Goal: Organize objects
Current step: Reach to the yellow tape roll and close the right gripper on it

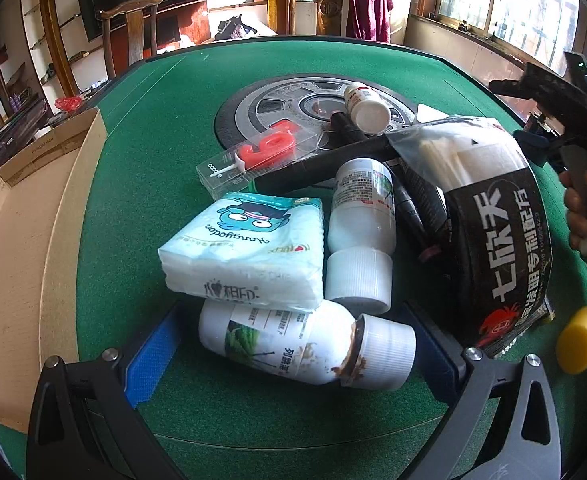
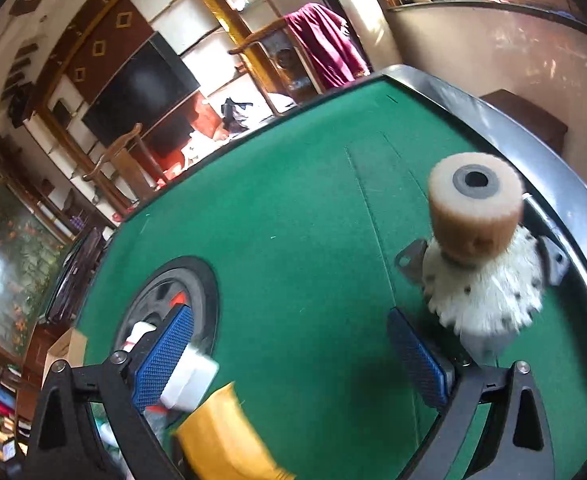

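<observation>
Left tool: its blue-padded fingers are standing spread on either side of a white plastic bottle with a brown-stained ribbed cap, which is lying on its side between them; whether the pads are touching it cannot be told.

Tissue pack: a white and pale-blue soft pack with a cartoon face is resting partly on top of that stained bottle, just beyond the left tool.

Second bottle: a white plastic bottle with a clean ribbed cap is lying beside the tissue pack, cap toward the tool.

Black pouch: a black and white printed bag is lying against the pile on the side of the right tool.

Other items: a red number candle in a clear box, a small white bottle and dark pens are lying near the round grey centre panel of the green felt table.

Yellow cap: a yellow round cap is sitting near the table's edge, apart from the pile.

Cardboard box: an open brown box is sitting at the opposite table edge.

Right tool: its fingers are spread wide over bare green felt, gripping nothing.

Brush roller: a tan foam cylinder on a white bristled base is standing upright near the table's black rim, just beyond the right tool's outer finger.
</observation>
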`<state>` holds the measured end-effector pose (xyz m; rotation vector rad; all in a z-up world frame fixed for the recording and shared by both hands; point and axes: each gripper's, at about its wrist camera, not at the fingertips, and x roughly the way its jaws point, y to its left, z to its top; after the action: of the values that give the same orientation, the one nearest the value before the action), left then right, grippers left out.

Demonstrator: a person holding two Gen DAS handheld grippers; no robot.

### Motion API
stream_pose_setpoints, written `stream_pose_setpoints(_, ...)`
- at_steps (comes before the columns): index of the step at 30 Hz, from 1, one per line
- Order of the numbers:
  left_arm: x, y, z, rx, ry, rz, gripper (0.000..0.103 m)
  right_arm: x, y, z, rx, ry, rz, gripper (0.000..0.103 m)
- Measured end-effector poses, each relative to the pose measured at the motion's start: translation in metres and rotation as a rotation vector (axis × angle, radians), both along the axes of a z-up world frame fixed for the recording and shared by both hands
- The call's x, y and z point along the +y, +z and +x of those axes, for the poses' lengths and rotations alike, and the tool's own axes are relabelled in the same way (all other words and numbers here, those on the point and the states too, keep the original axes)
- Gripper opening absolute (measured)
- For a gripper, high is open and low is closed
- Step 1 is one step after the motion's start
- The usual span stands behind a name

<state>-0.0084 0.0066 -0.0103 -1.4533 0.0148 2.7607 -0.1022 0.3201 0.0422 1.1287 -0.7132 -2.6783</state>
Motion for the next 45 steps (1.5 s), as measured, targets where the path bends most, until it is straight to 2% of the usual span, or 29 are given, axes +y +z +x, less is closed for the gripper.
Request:
stream_pose_setpoints(1,0.0,0.0,0.0,0.0,0.0,0.0,0.103,0.005,-0.009,-0.007,-0.022,-0.018,-0.029,0.096)
stream_pose_setpoints(3,0.0,0.0,0.0,0.0,0.0,0.0,0.103,0.014,-0.015,-0.008,-0.041,-0.066,-0.013,0.082)
stream_pose_setpoints(4,0.0,0.0,-0.001,0.0,0.0,0.0,0.103,0.016,-0.015,-0.009,-0.049,-0.081,0.009,0.081)
stream_pose_setpoints(6,0.0,0.0,0.001,0.0,0.0,0.0,0.103,0.022,-0.014,-0.008,-0.06,-0.111,0.069,0.069)
stream_pose_setpoints(9,-0.001,0.0,0.001,0.0,0.0,0.0,0.103,0.039,-0.012,-0.005,-0.062,-0.183,0.095,0.07)
stream_pose_setpoints(10,0.0,-0.001,0.0,0.0,0.0,0.0,0.103,0.041,-0.012,-0.003,-0.069,-0.195,0.099,0.072)
stream_pose_setpoints(11,-0.001,0.0,0.001,0.0,0.0,0.0,0.103,0.041,-0.011,-0.001,-0.075,-0.184,0.086,0.079)
stream_pose_setpoints(12,-0.001,0.0,0.001,0.0,0.0,0.0,0.103,0.039,-0.011,0.003,-0.074,-0.158,0.049,0.083)
stream_pose_setpoints(15,-0.001,-0.001,0.002,0.0,0.0,0.0,0.103,0.034,0.0,0.018,-0.057,-0.109,-0.085,0.083)
stream_pose_setpoints(17,-0.001,-0.001,0.002,0.001,0.0,0.0,0.103,0.021,0.012,0.042,-0.031,-0.064,-0.103,0.085)
stream_pose_setpoints(20,-0.001,-0.001,0.002,0.001,0.0,0.0,0.103,-0.002,0.029,0.09,-0.03,0.012,-0.054,0.086)
stream_pose_setpoints(23,-0.001,-0.001,0.002,0.001,-0.001,0.0,0.103,-0.014,0.037,0.154,0.002,0.054,0.007,0.093)
stream_pose_setpoints(28,-0.001,-0.001,0.003,0.001,-0.001,0.0,0.103,-0.025,0.022,0.24,0.044,0.052,0.075,0.095)
stream_pose_setpoints(33,-0.002,-0.001,0.004,0.001,-0.001,0.0,0.103,-0.035,0.009,0.292,0.036,0.094,0.133,0.095)
stream_pose_setpoints(40,-0.002,-0.001,0.004,0.001,-0.001,0.001,0.103,-0.087,0.0,0.322,0.018,0.192,0.351,0.092)
stream_pose_setpoints(41,-0.005,-0.001,0.007,0.001,-0.001,0.001,0.103,-0.095,-0.006,0.318,-0.002,0.19,0.396,0.089)
stream_pose_setpoints(42,-0.006,-0.002,0.008,0.001,-0.001,0.001,0.103,-0.1,-0.01,0.314,-0.019,0.195,0.415,0.081)
stream_pose_setpoints(45,-0.006,-0.001,0.008,0.001,-0.001,0.001,0.103,-0.109,-0.019,0.3,-0.059,0.24,0.385,0.069)
